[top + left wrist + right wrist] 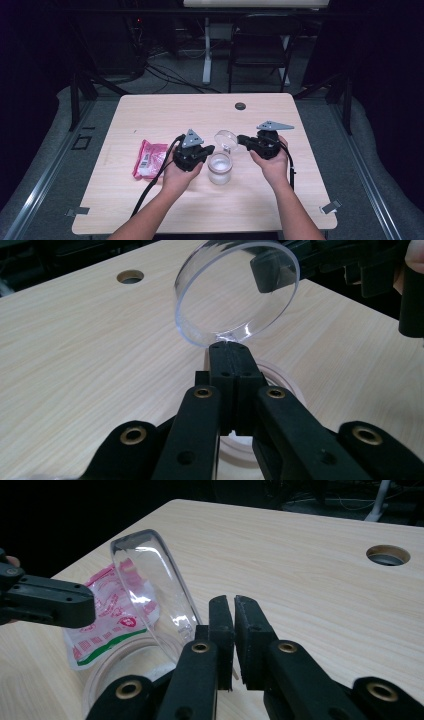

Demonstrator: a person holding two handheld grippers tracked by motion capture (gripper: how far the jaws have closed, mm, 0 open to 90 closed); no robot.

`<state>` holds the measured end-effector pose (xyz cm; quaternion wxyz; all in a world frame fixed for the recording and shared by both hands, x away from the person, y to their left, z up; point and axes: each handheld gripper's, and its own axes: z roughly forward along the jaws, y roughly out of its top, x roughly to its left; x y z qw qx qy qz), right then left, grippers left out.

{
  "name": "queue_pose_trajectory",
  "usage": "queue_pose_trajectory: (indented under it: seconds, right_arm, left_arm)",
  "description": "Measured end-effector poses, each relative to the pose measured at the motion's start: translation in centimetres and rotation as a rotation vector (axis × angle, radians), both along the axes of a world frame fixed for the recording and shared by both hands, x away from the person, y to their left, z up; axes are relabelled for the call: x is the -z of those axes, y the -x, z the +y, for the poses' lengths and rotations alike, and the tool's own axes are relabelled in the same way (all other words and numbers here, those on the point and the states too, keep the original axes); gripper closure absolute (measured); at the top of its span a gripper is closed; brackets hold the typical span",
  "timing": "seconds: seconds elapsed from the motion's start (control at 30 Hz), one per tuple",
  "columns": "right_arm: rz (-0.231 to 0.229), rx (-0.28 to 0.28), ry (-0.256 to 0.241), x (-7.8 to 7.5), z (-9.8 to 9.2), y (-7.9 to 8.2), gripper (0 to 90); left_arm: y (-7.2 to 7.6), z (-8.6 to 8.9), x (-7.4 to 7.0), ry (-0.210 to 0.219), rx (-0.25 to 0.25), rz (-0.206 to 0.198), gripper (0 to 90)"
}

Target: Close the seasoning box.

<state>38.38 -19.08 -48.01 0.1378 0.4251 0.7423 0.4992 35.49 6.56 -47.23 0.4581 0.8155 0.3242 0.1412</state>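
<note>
Holding a clear lid (237,292) by its rim, the left claw (231,347) is clamped shut, lid tilted above the jar (220,168) on the counter (150,115). Right claw (233,605), nearly closed, empty, hovers beside it.

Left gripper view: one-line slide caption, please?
Left tongs pinch the clear lid's rim, holding it tilted above the open jar.

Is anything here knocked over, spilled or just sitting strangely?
Nothing is spilled. The one odd thing is the clear lid: it is tilted on edge above the open jar, its rim pinched by the left gripper.
</note>
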Motion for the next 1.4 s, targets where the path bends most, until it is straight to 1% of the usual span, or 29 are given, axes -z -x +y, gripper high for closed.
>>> queue_pose_trajectory:
  seconds: [0.13, 0.27, 0.37, 0.53, 0.67, 0.8, 0.87, 1.0, 1.03, 1.1, 1.3, 1.33, 1.37, 1.4]
  right_arm:
    - [-0.001, -0.007, 0.004, 0.0, 0.1, 0.2, 85.7]
    - [-0.002, -0.028, 0.006, -0.1, 0.5, 0.4, 85.1]
    - [-0.002, -0.041, 0.017, -0.2, 0.7, 0.6, 85.1]
    - [-0.006, -0.046, 0.017, -0.2, 1.0, 0.7, 84.7]
    - [-0.008, -0.051, 0.015, -0.3, 1.2, 0.8, 84.5]
    - [-0.007, -0.064, 0.018, -0.3, 1.4, 1.0, 83.8]
    - [-0.005, -0.075, 0.027, -0.3, 1.5, 1.0, 83.3]
    - [-0.005, -0.084, 0.024, -0.3, 1.8, 1.1, 82.4]
    - [-0.005, -0.099, 0.029, -0.3, 1.9, 1.2, 82.0]
    - [-0.004, -0.110, 0.030, -0.3, 2.0, 1.3, 81.7]
    - [-0.001, -0.131, 0.042, 0.0, 2.6, 1.5, 81.6]
    - [0.000, -0.140, 0.051, 0.0, 2.7, 1.6, 81.8]
    - [-0.003, -0.139, 0.046, 0.1, 2.8, 1.7, 81.9]
    - [-0.004, -0.145, 0.055, 0.1, 2.9, 1.7, 81.9]
  left_arm:
    - [-0.1, -0.2, 0.0, 0.000, 0.002, -0.003, 90.0]
    - [0.0, -0.2, -0.2, -0.003, 0.006, -0.004, 90.0]
    - [0.2, -0.2, -0.2, -0.006, 0.007, -0.009, 90.0]
    - [0.5, 0.0, 0.1, -0.017, 0.012, -0.004, 90.0]
    - [0.8, 0.2, 0.2, -0.015, 0.016, 0.001, 90.0]
    - [1.0, 0.3, 0.6, -0.015, 0.019, 0.004, 90.0]
    - [1.2, 0.3, 0.7, -0.019, 0.022, 0.009, 90.0]
    - [1.5, 0.5, 1.0, -0.017, 0.024, 0.013, 90.0]
    - [1.7, 0.6, 1.2, -0.015, 0.023, 0.020, 90.0]
    - [1.8, 0.8, 1.5, -0.016, 0.024, 0.028, 90.0]
    - [2.1, 1.1, 2.2, -0.013, 0.023, 0.045, 90.0]
    - [2.1, 1.1, 2.3, -0.016, 0.024, 0.047, 90.0]
    - [2.1, 1.1, 2.4, -0.016, 0.023, 0.051, 90.0]
    - [2.1, 1.2, 2.5, -0.016, 0.025, 0.052, 90.0]
